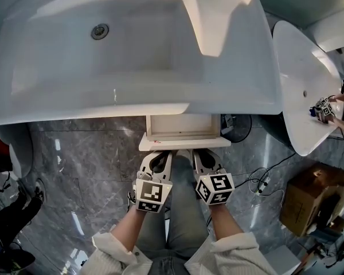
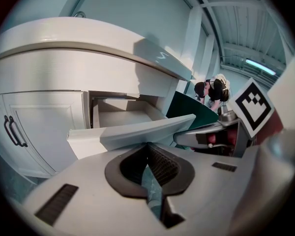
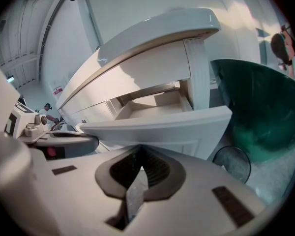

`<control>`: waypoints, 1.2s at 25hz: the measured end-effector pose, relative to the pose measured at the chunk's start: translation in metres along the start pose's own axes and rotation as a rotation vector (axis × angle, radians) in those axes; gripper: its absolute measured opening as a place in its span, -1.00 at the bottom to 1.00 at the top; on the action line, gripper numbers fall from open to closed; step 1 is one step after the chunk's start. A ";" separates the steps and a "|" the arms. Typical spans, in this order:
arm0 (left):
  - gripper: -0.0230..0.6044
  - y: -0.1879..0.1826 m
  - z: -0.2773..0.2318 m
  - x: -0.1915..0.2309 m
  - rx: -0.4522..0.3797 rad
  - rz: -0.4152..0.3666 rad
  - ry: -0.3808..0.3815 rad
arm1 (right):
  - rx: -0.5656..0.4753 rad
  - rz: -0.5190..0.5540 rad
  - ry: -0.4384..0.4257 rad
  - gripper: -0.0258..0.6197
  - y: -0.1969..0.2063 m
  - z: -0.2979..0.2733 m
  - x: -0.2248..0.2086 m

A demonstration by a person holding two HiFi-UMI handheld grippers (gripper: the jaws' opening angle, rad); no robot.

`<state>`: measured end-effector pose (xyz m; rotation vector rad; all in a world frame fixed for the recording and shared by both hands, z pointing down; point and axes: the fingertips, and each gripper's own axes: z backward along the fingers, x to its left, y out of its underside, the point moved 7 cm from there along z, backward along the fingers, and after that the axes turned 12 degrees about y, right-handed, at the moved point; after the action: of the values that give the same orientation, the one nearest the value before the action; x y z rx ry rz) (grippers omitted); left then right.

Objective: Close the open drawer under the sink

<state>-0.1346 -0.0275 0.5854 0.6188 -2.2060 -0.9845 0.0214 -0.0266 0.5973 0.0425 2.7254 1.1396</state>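
The one drawer [image 1: 182, 128] under the sink [image 1: 57, 90] stands pulled out towards the person, directly ahead of both grippers. Its front panel [image 1: 183, 144] is its long side and runs left to right, parallel to the sink's front edge. The open box behind it reaches back under the basin, so the drawer faces the person squarely.

There are two grippers, side by side and close together, both pointing at that panel. The left gripper [image 1: 159, 155] meets its left half and the right gripper [image 1: 202, 153] its right half, with the tips right at the panel's edge in the head view. In the left gripper view the jaws are closed tip to tip with nothing between them, and the panel's edge lies straight across just beyond the tips. The right gripper view shows the same: jaws pressed together, holding nothing, the panel spanning the frame just past them. Each gripper carries one marker cube, the left cube [image 1: 151, 195] and the right cube [image 1: 216, 188], nearer the person's sleeves.

The sink has a single drain [image 1: 100, 31] towards the back left. To the right stands a second white oval basin [image 1: 301, 67], well apart from the drawer, and a cardboard box [image 1: 312, 196] sits on the grey floor [image 1: 86, 171] beyond it.
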 end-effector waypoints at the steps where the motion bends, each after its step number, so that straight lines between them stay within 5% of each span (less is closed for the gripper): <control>1: -0.88 0.000 0.000 0.000 0.000 0.000 0.000 | -0.003 -0.002 0.005 -0.89 0.000 0.000 0.001; 30: -0.88 -0.036 -0.022 0.033 -0.037 -0.076 -0.030 | -0.077 0.010 0.025 -0.89 -0.039 -0.033 0.001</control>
<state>-0.1365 -0.0806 0.5806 0.6800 -2.1992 -1.0771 0.0163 -0.0774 0.5919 0.0318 2.7032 1.2551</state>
